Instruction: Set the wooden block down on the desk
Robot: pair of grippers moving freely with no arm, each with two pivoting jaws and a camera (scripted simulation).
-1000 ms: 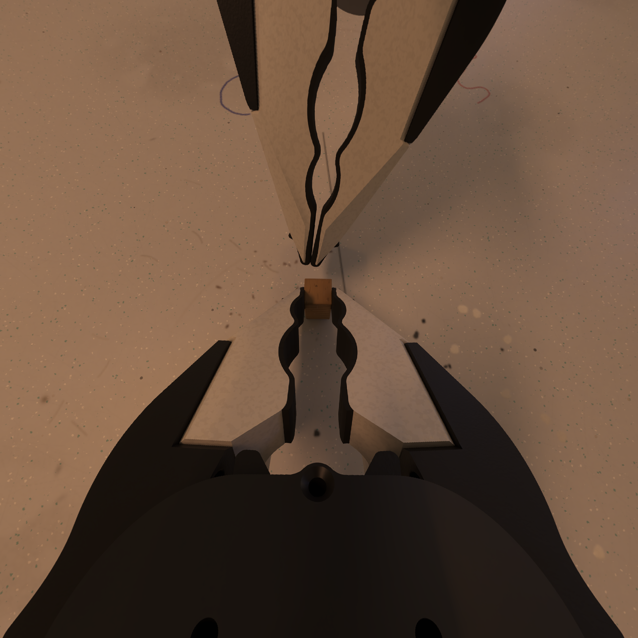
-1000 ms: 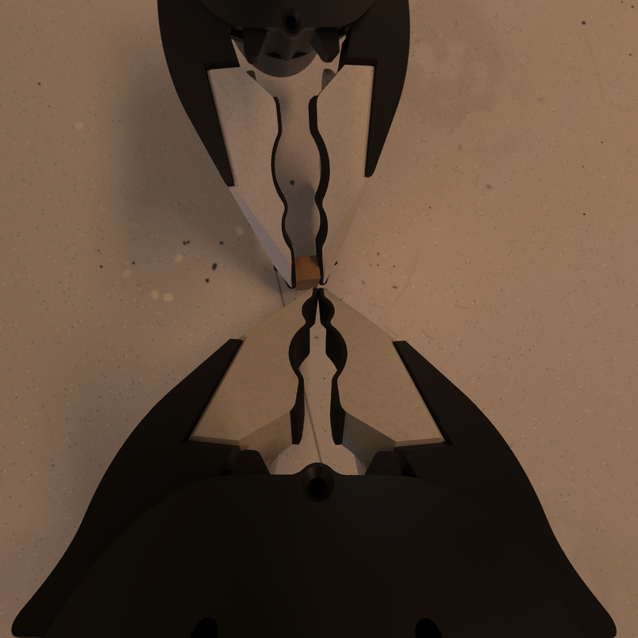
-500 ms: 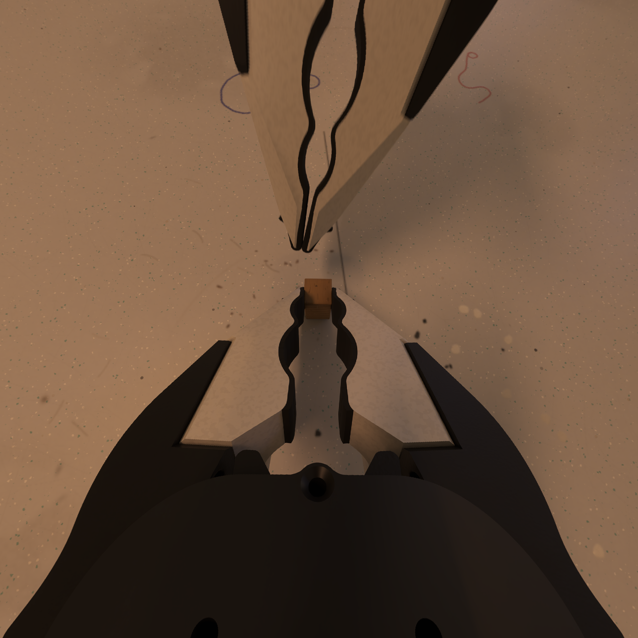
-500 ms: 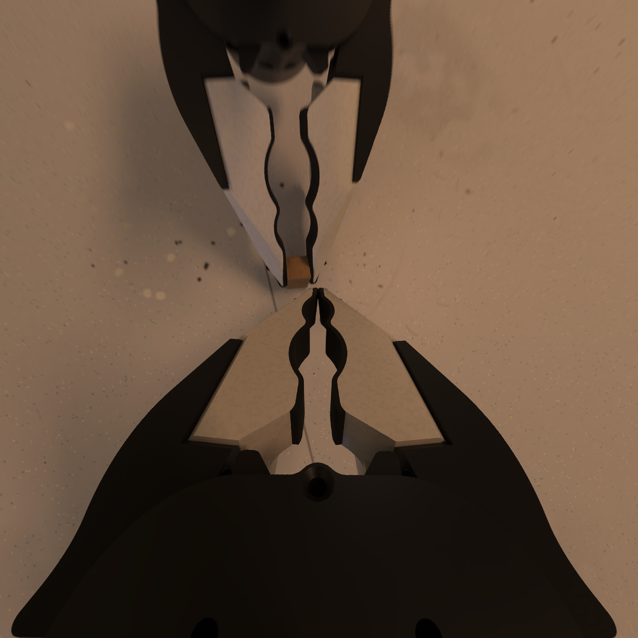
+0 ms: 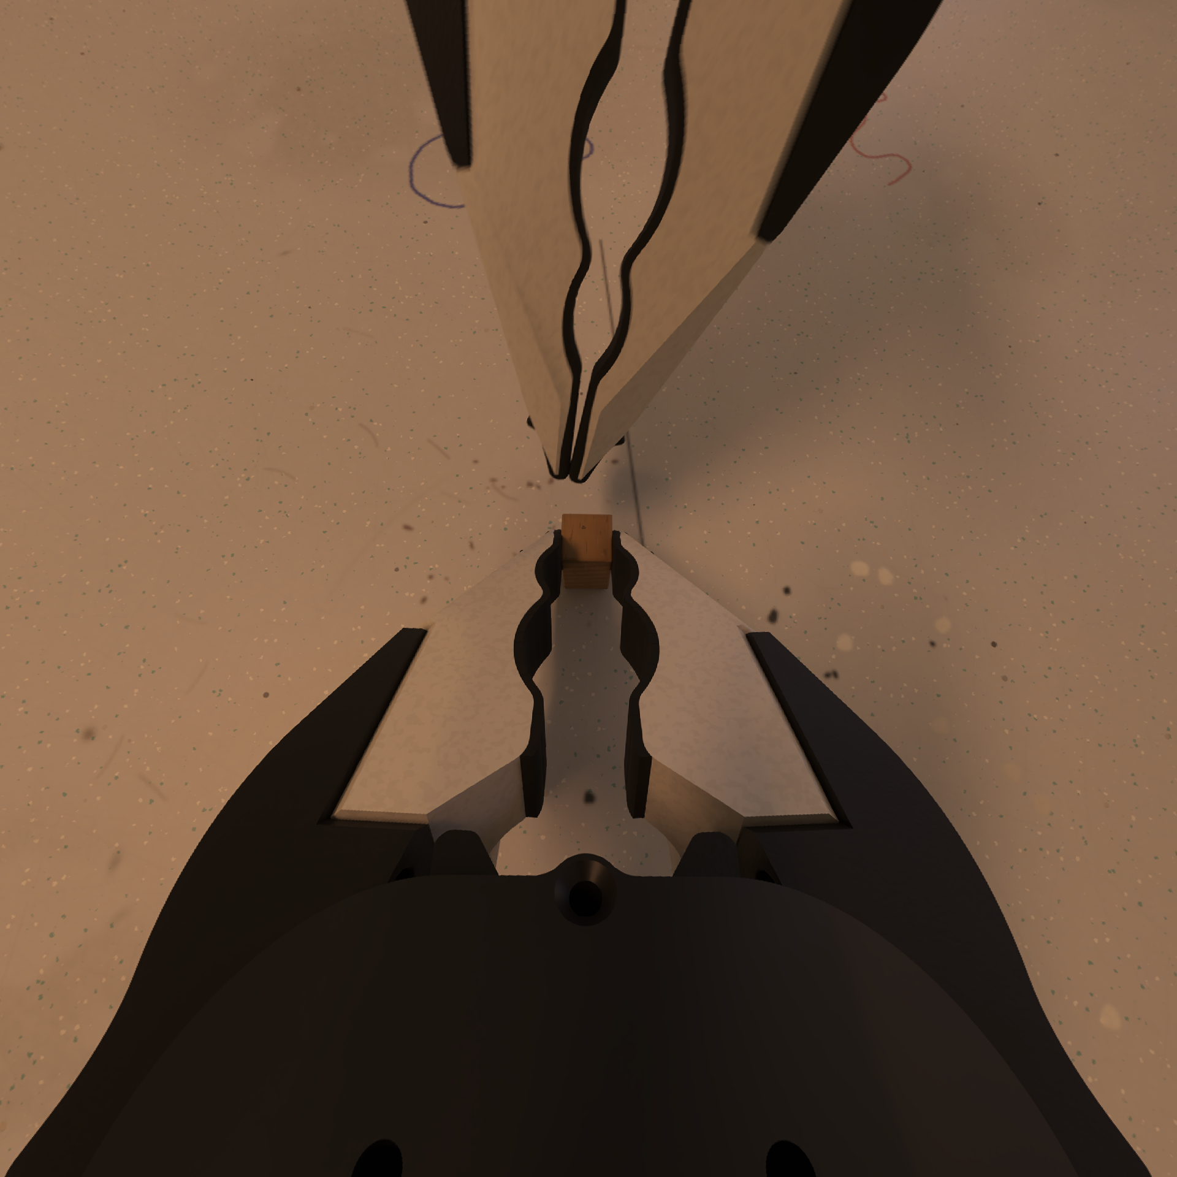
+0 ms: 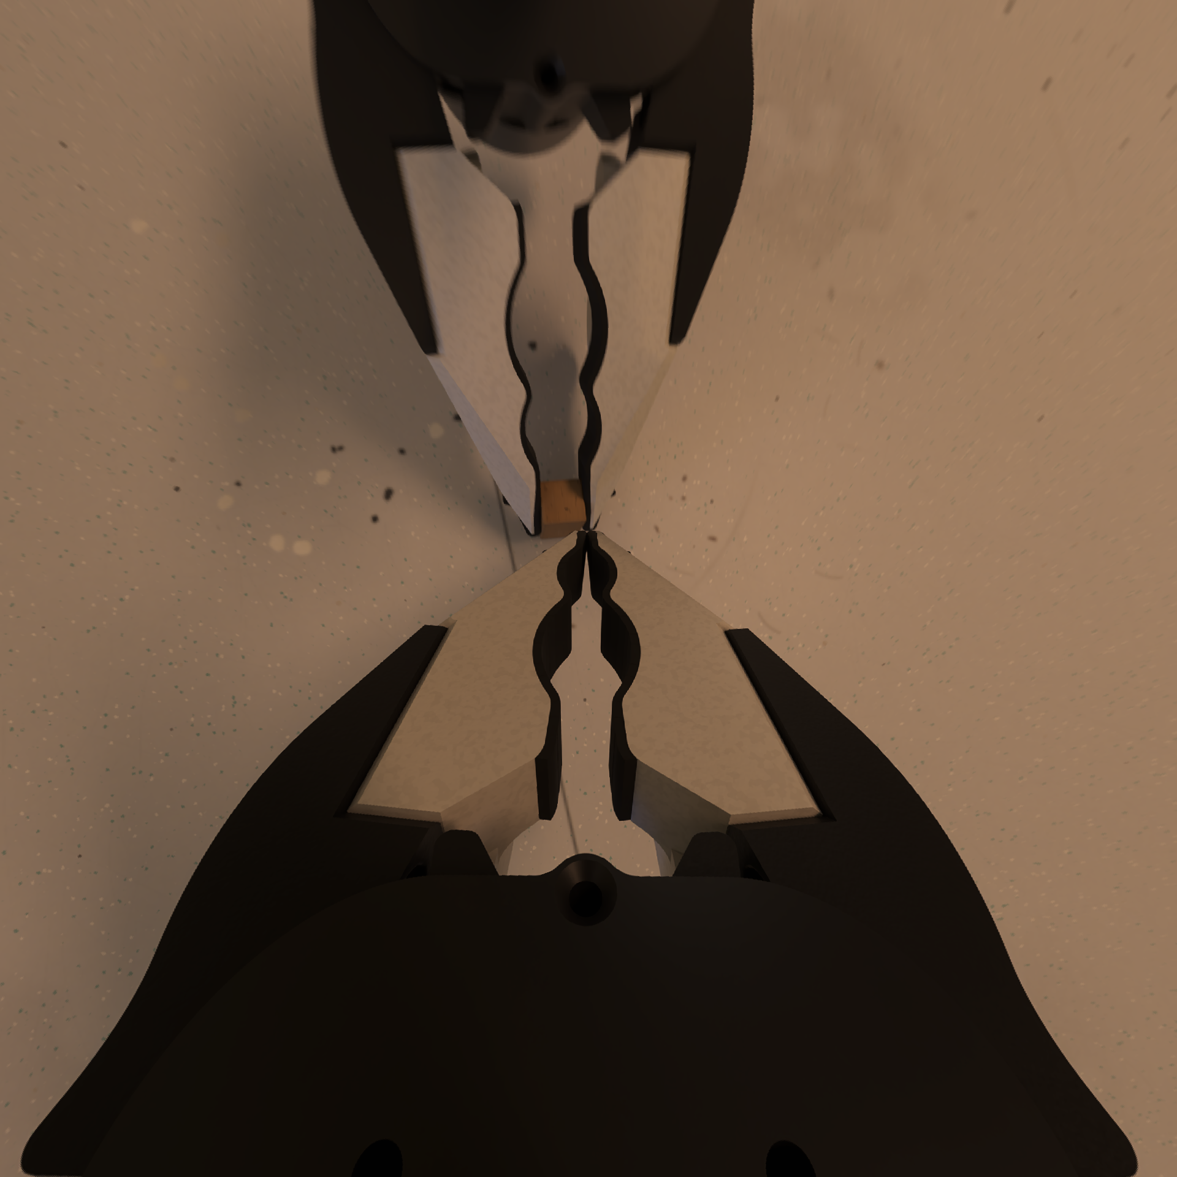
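Observation:
A small wooden block (image 5: 586, 550) sits clamped between the tips of my left gripper (image 5: 586, 541), above the speckled tan desk (image 5: 191, 446). My right gripper (image 5: 571, 474) hangs just beyond the block in the left wrist view, tips together and empty, pointing back at it with a small gap. In the right wrist view my right gripper (image 6: 586, 538) is shut and empty. The left gripper (image 6: 563, 519) faces it there, holding the block (image 6: 562, 506) by its tips, nearly touching my right tips.
The desk shows dark specks (image 5: 774, 614), pale spots (image 5: 872, 570), a thin dark line (image 5: 634, 484), a blue pen loop (image 5: 427, 178) and a red squiggle (image 5: 891, 169).
The right gripper has drifted a little relative to the left one, and the left gripper looks larger and closer in the right wrist view. The block stays clamped in the left tips.

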